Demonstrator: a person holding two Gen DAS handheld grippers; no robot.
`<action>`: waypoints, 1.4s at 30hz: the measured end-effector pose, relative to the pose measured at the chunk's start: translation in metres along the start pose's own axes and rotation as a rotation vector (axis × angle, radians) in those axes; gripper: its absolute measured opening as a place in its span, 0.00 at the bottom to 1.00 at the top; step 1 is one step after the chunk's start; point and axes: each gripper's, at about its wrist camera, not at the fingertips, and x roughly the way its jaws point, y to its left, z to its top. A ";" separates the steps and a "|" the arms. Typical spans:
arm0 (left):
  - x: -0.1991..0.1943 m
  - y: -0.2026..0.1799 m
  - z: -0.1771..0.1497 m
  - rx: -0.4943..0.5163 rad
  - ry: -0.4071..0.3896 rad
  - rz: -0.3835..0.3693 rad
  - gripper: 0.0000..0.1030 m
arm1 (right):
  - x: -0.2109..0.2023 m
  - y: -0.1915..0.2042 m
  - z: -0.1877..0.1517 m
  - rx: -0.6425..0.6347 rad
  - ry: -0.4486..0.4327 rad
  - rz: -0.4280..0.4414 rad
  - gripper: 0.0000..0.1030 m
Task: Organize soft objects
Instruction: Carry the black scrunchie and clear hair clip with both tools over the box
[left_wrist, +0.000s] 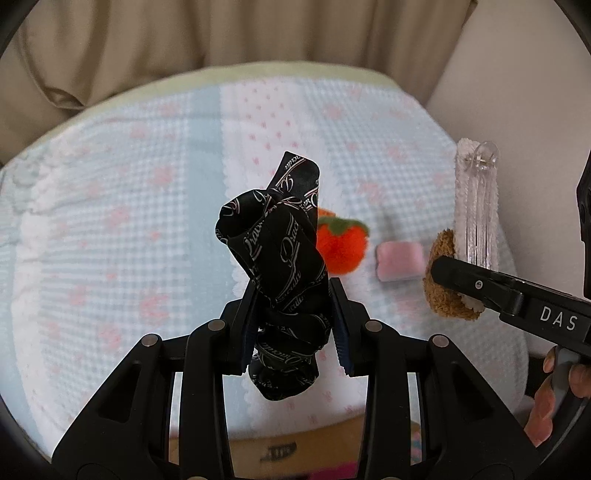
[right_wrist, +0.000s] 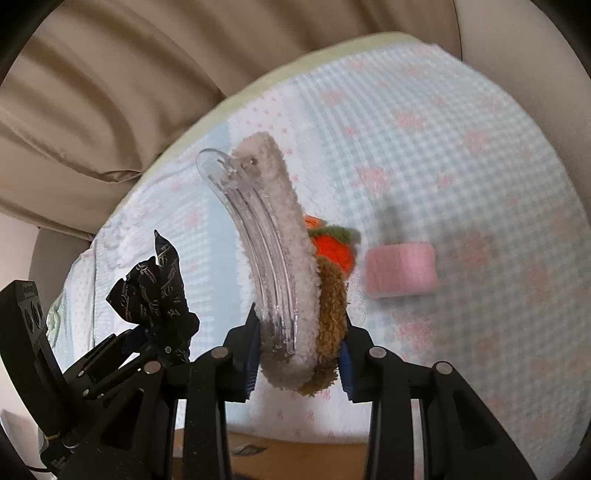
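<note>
The left gripper (left_wrist: 295, 317) is pinching a crumpled black silky cloth with white curly writing (left_wrist: 275, 258), and the cloth is up in the air above the bed. The right gripper (right_wrist: 297, 354) is squeezed onto a fluffy white and brown hair clip with a clear plastic back (right_wrist: 284, 273), and that is up in the air too.

So two soft things are picked up, but I cannot see where they are meant to go. No box or basket for them shows clearly.

Two things are left lying on the pale blue and pink checked blanket (left_wrist: 110, 206): a fuzzy orange ball with a green leafy top (left_wrist: 341, 249) and, just beside it, a small pink squishy block (left_wrist: 399, 260). I think the job is about half done, with putting away to come
</note>
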 end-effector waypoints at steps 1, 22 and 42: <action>-0.013 -0.001 -0.002 -0.007 -0.010 0.000 0.31 | -0.011 0.005 -0.002 -0.011 -0.008 0.003 0.32; -0.206 0.034 -0.125 -0.046 -0.104 -0.036 0.31 | -0.145 0.084 -0.130 -0.164 -0.072 -0.007 0.32; -0.154 0.050 -0.236 0.037 0.074 -0.090 0.31 | -0.098 0.082 -0.255 -0.086 0.046 -0.129 0.32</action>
